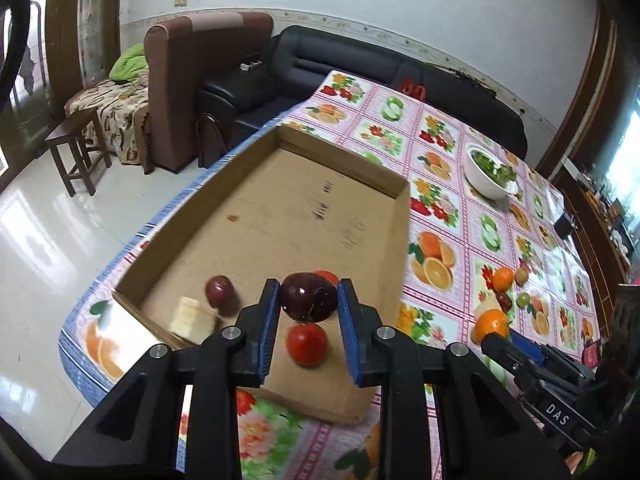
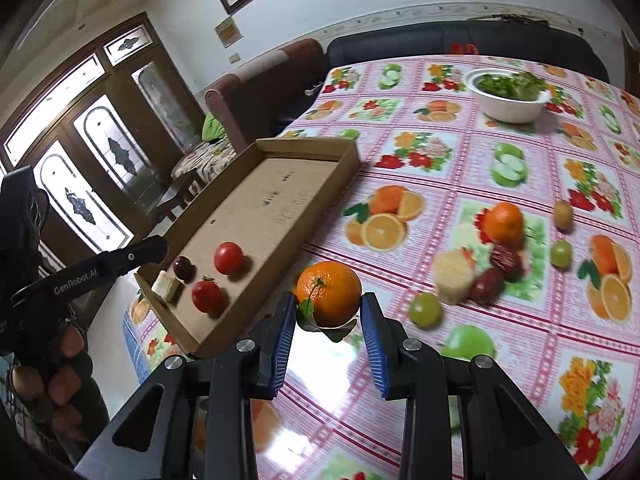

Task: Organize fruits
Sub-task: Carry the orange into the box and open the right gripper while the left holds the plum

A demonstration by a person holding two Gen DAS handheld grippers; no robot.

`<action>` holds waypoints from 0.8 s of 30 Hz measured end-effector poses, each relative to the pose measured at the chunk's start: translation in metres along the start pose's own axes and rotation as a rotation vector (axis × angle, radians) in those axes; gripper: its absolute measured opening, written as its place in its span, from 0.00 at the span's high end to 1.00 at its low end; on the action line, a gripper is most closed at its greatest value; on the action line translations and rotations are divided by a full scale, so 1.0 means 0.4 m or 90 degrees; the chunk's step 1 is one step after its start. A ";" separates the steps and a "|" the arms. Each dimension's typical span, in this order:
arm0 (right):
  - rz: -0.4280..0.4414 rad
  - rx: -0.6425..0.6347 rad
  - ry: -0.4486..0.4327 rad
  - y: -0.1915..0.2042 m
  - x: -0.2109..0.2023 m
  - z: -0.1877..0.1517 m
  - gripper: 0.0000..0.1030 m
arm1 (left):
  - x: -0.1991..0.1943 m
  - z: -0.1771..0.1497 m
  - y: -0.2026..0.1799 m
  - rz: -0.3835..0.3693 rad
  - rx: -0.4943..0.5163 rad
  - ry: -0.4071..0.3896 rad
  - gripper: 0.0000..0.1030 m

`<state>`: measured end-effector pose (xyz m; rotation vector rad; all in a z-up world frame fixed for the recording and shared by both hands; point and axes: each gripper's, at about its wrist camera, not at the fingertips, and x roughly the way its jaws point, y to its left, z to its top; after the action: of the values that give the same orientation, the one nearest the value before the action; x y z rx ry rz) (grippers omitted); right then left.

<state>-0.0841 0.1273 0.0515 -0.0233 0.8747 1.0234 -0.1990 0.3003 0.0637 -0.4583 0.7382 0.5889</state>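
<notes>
Your left gripper (image 1: 307,296) has its blue-padded jaws drawn in tight on a dark red, glossy round plum (image 1: 307,297), carrying it above the near end of the shallow brown cardboard tray (image 1: 400,208). Just below the plum a bright red tomato (image 1: 307,343) lies on the tray floor, and a second red tomato (image 1: 327,276) peeks out behind the plum. To the left sit a smaller dark red plum (image 1: 219,290) and a pale yellow cut chunk of fruit (image 1: 191,319), touching or nearly so.

Your right gripper (image 2: 328,298) is narrowed onto a round orange with a green leaf on its stem (image 2: 329,293), both pads against its sides, to the right of the tray over the pink fruit-print plastic tablecloth (image 2: 440,168). The black body of your other tool at the left edge reads "GenRobot.AI" (image 2: 76,285); in the left view the right tool reads "DAS" (image 1: 557,414).

Farther right on the cloth lie a green grape (image 2: 426,309), a pale yellow fruit chunk (image 2: 454,276), two dark red dates (image 2: 498,270), a second orange (image 2: 503,222), another green grape (image 2: 561,253) and a small brownish fruit (image 2: 563,214). At the far side stands a white bowl of chopped greens (image 2: 510,94). The faint marks on the tray floor are too blurred to read.
</notes>
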 end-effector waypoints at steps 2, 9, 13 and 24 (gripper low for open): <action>0.005 -0.005 0.002 0.014 0.009 0.004 0.68 | 0.002 0.007 0.013 0.005 -0.003 -0.003 0.75; 0.022 -0.025 0.010 0.064 0.052 0.037 0.68 | 0.026 0.042 0.041 0.027 -0.012 -0.009 0.75; 0.035 -0.045 0.015 0.104 0.088 0.072 0.68 | 0.066 0.065 0.054 0.042 -0.016 -0.001 0.75; 0.037 -0.096 0.068 0.198 0.279 0.163 0.68 | 0.191 0.093 0.065 0.073 -0.012 0.042 0.75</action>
<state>-0.0782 0.2789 0.0524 -0.1828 0.8977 1.1487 -0.1523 0.3665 0.0275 -0.4560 0.8274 0.6913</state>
